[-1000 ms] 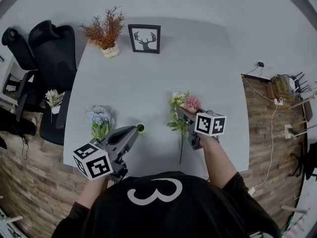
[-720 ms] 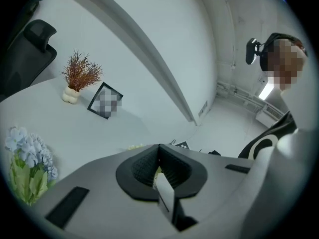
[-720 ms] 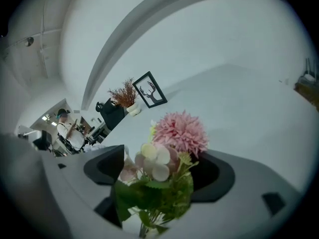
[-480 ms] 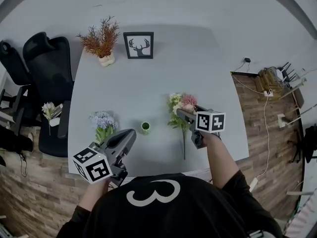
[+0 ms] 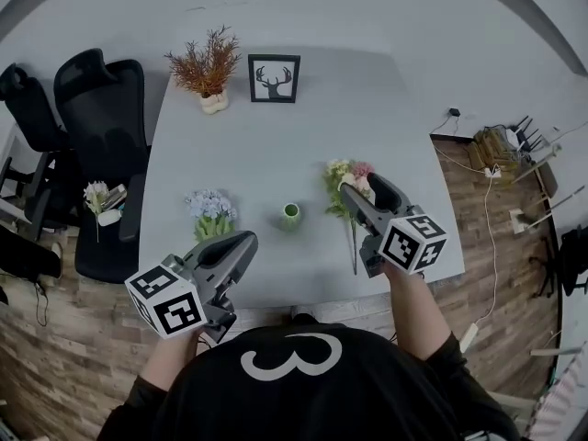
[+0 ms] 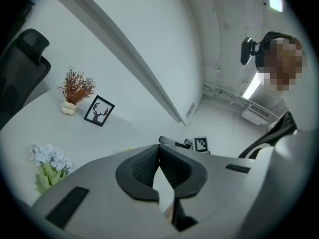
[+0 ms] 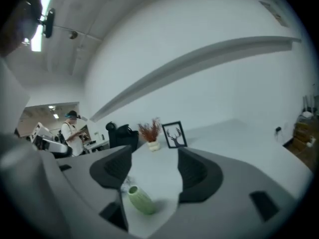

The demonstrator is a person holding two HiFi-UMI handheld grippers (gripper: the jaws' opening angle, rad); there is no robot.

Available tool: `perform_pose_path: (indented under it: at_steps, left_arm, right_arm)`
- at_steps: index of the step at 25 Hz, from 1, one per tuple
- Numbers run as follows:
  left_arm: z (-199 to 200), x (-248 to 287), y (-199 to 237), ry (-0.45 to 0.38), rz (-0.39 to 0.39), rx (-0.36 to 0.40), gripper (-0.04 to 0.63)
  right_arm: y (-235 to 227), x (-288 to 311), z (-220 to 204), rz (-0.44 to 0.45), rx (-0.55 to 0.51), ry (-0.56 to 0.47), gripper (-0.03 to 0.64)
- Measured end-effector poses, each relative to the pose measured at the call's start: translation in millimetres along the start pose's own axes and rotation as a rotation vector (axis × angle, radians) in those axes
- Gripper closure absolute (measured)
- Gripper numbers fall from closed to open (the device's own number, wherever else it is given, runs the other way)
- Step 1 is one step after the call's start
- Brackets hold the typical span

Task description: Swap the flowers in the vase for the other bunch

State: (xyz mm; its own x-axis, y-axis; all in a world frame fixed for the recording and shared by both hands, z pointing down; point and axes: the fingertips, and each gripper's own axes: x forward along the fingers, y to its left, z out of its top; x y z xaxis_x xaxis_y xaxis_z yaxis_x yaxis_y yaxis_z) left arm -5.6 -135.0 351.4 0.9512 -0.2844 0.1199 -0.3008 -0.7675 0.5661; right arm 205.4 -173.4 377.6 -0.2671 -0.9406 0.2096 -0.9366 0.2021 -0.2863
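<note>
Vase (image 5: 290,214) upright on table (image 5: 276,145). Blue bunch (image 5: 211,211) lies left of vase, pink bunch (image 5: 352,184) right of it. Left gripper (image 5: 246,242) by blue bunch, jaws together, empty. Right gripper (image 5: 356,193) over pink bunch: jaws apart, just been closing, nothing between.

pink bunch (image 5: 342,175): blooms partly behind right gripper (image 5: 360,185) | blue bunch (image 5: 210,208): stems behind left gripper (image 5: 246,240)

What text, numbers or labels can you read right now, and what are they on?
"3": white, on the person's black shirt.
No words on the marker cubes, only square patterns.
No text on the framed picture, only a deer.
</note>
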Motion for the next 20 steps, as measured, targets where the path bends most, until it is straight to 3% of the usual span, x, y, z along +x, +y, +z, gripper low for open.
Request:
perform_pose_path:
  at_steps: [4, 7, 10, 20]
  left_arm:
    - [-2, -18, -17, -0.008, -0.033, 0.039, 0.584]
    - [-1, -28, -28, -0.015, -0.059, 0.057, 0.584]
    - [-2, -39, -37, -0.022, -0.083, 0.06, 0.584]
    - [-29, -70, -42, 0.005, -0.079, 0.056, 0.584]
  right_arm:
    - [87, -31, 29, 0.194, -0.076, -0.154, 0.593]
    - [137, -48, 27, 0.336, -0.067, -0.158, 0.609]
    - [169, -60, 13, 0.412, -0.084, -0.117, 0.609]
    - [211, -73, -43, 0.445, -0.076, -0.005, 0.609]
